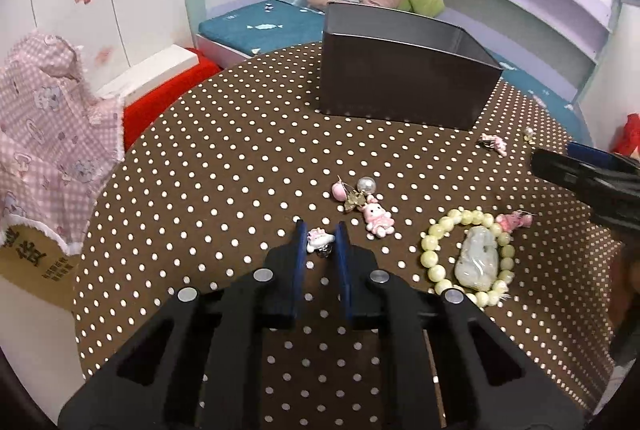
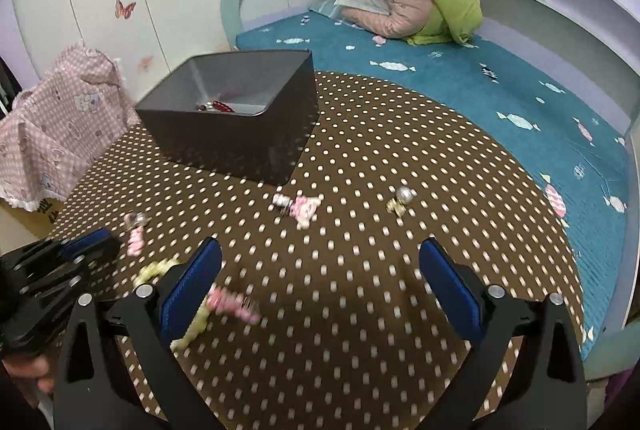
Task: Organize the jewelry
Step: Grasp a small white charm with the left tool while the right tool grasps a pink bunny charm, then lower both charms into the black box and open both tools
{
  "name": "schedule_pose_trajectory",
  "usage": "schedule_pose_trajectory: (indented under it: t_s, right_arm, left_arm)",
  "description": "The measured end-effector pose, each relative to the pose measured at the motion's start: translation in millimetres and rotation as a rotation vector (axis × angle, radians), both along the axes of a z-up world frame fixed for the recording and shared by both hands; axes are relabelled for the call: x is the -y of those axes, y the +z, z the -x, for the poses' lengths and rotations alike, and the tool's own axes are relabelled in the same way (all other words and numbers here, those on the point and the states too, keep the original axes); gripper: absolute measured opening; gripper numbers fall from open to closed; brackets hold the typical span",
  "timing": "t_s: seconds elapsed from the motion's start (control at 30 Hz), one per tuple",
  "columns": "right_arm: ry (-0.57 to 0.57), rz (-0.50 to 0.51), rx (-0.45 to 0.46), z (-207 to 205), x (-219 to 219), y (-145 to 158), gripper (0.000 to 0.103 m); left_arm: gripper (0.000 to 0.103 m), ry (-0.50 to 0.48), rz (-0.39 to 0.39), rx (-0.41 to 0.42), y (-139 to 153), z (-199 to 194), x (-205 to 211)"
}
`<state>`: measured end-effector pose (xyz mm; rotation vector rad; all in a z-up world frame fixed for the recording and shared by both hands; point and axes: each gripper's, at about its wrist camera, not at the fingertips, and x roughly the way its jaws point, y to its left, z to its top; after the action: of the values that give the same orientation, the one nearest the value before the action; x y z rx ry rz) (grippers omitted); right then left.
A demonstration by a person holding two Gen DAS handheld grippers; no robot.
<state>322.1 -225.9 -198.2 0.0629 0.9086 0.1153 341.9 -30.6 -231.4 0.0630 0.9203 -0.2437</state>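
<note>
Pick step: left gripper (image 1: 320,236) fingers narrow, pinching white bow charm (image 1: 320,241) between them on the counter (image 1: 224,158). Right gripper (image 2: 320,262) wide, empty. Next: lift, carry ahead into dark bin (image 1: 400,78).

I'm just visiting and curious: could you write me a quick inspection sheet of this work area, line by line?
Surface: round table under a brown polka-dot cloth.
Job's things: dark open box with some red pieces inside; pale bead bracelet ringing a jade pendant; pink bunny charm; pearl pieces and small pink charms scattered nearby.
Clutter: nothing seen.
Grippers: left gripper closed on a small white charm; right gripper wide open, holding nothing.
Cables: nothing seen.
Surroundings: teal bed with a pink-and-green bundle, pink checked cloth, butterfly stickers on the wall.
</note>
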Motion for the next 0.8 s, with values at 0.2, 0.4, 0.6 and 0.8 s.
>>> schedule_pose_trajectory:
  t_s: [0.2,0.4,0.6,0.8]
  right_arm:
    - [0.031,0.054,-0.017,-25,-8,-18,0.070]
    - [0.107,0.105,0.022,-24,-19,-18,0.025]
    - [0.115,0.063,0.020,-4,-14,-17,0.025]
    - [0.118,-0.015,0.045,16,-5,6,0.025]
  left_arm:
    - [0.014,0.015,0.024,0.004,3,7,-11]
    - [0.014,0.031,0.038,0.022,13,12,-22]
    - [0.014,0.029,0.056,0.045,24,17,-26]
    - [0.014,0.022,0.068,0.073,37,25,-27]
